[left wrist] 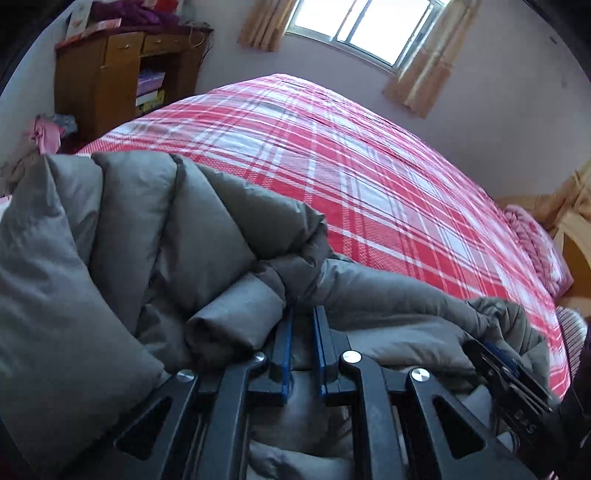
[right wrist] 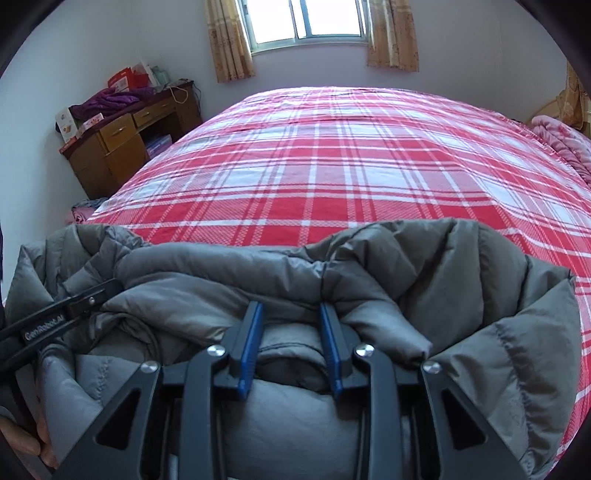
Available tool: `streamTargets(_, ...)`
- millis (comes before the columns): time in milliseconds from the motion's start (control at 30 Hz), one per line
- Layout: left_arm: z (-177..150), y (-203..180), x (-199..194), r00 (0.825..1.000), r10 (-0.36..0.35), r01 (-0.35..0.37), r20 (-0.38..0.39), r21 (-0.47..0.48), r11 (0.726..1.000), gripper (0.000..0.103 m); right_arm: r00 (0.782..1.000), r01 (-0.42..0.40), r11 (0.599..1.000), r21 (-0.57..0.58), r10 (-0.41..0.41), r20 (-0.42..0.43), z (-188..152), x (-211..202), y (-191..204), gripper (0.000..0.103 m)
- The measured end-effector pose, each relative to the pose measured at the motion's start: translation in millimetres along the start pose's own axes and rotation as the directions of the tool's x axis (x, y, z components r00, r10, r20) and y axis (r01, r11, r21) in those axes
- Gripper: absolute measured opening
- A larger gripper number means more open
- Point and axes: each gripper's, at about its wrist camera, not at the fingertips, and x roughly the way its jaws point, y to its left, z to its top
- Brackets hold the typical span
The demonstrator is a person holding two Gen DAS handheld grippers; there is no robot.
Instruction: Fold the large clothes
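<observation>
The right wrist view shows a grey puffer coat (right wrist: 369,266) bunched at the near edge of a bed (right wrist: 332,166) with a red plaid sheet, and the right gripper (right wrist: 291,317) has its blue pads pressed on a thick roll of the coat's padded edge, a fold of fabric filling the gap between them. At the left of this view the left gripper (right wrist: 92,291) bites into another part of the same edge. In the left wrist view the left gripper (left wrist: 303,314) has its pads drawn close together on a thin pinch of coat (left wrist: 147,240) fabric, and the right gripper (left wrist: 495,347) appears at the lower right, sunk in cloth. Both tongs, then, are pinching the coat, one on each side. As to progress, I judge the fold barely begun: the coat is heaped and rumpled, no flat panel or squared edge shows, and sleeves cannot be told apart in the mass. Spreading it flat, bringing the sides in and doubling it over all seem left to do. Room is generous ahead: the bed lies bare across nearly its whole width toward the window (right wrist: 306,22). The limits are the bed's near edge under the coat, a wooden desk (right wrist: 122,147) off its left side, and a pink blanket (right wrist: 561,144) at the far right corner.
</observation>
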Motion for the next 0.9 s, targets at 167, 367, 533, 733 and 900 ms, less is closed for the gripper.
streamTargets(167,0.8,-7.3,2.6,1.0,-0.002,0.001,0.01,0.009,1.0,0.012,0.984,-0.171,0.965,0.2,0.158,0.079,-5.1,-20.2,-37.4,0.026)
streamTargets(367,-0.9,-12.8,1.8,1.0,0.025,-0.025,0.015,0.034,0.999,0.012,0.995,-0.095,0.953,0.289,0.101,-0.008,-15.5,-18.0,-59.8,0.0)
streamTargets(533,-1.9,-18.4,3.3,0.998,0.062,-0.064,0.023,0.065,0.996,0.012,0.998,-0.005,0.986,0.164,0.015,-0.062,-0.2,-2.0,-40.0,0.0)
streamTargets(733,-3.1,-23.4,3.4,0.994,0.101,-0.104,0.031,0.099,0.99,0.012,0.993,0.106,0.992,0.062,-0.103,-0.053,0.3,3.3,-21.8,0.0)
streamTargets(900,-2.7,-23.4,3.9,0.993,0.117,-0.119,0.031,0.11,0.987,0.012,0.992,0.122,0.991,0.05,-0.12,-0.043,-1.5,2.8,-23.7,0.0)
